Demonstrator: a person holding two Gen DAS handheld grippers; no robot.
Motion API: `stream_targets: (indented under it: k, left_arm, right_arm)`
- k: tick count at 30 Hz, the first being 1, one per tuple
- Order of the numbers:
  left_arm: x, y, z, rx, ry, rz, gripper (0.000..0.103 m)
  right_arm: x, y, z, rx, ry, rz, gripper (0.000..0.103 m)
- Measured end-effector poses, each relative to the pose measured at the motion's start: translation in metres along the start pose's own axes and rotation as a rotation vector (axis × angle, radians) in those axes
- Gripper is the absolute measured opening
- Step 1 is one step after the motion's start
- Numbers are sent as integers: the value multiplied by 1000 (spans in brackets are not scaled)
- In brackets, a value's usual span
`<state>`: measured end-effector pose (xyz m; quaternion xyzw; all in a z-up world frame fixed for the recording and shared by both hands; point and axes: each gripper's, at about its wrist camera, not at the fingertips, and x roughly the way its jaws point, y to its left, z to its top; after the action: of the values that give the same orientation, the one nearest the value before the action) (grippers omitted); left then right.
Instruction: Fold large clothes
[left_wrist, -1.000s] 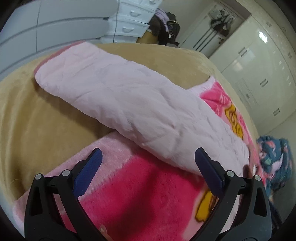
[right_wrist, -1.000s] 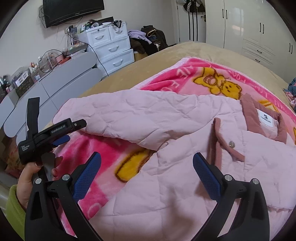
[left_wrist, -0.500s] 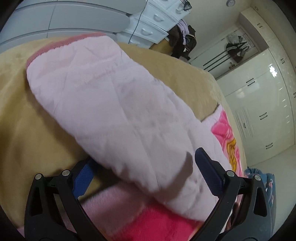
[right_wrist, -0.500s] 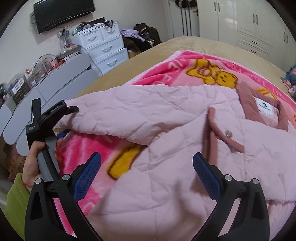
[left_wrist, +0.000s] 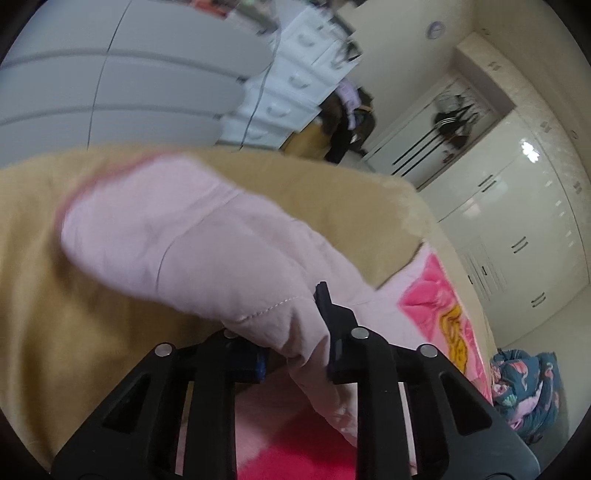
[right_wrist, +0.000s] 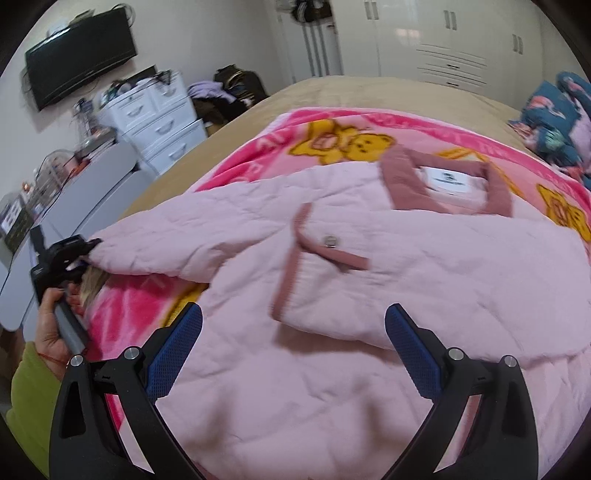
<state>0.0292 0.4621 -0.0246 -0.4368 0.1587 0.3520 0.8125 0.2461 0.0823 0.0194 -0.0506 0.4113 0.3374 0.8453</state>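
On left wrist view, left tongs (left_wrist: 295, 332) pinching sleeve (left_wrist: 192, 236)

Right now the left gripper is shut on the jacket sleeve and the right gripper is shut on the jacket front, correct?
Not quite. The left gripper is shut on the jacket sleeve, but the right wrist view shows the right gripper open above the jacket front.
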Motion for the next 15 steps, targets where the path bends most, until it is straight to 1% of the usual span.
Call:
stream_targets:
  k: [2, 8, 15]
  left_arm:
    - [-12, -15, 4, 22, -23, -31, 11]
    - [-55, -74, 18, 135, -92, -119, 10]
    - [-87, -130, 11, 222, -133, -186, 10]
  right_arm:
    - [-11, -11, -1, 22, -17, -10, 99]
    - [-35, -33, -3, 75, -63, -19, 99]
    - [-63, -47, -9, 110, -107, -10, 99]
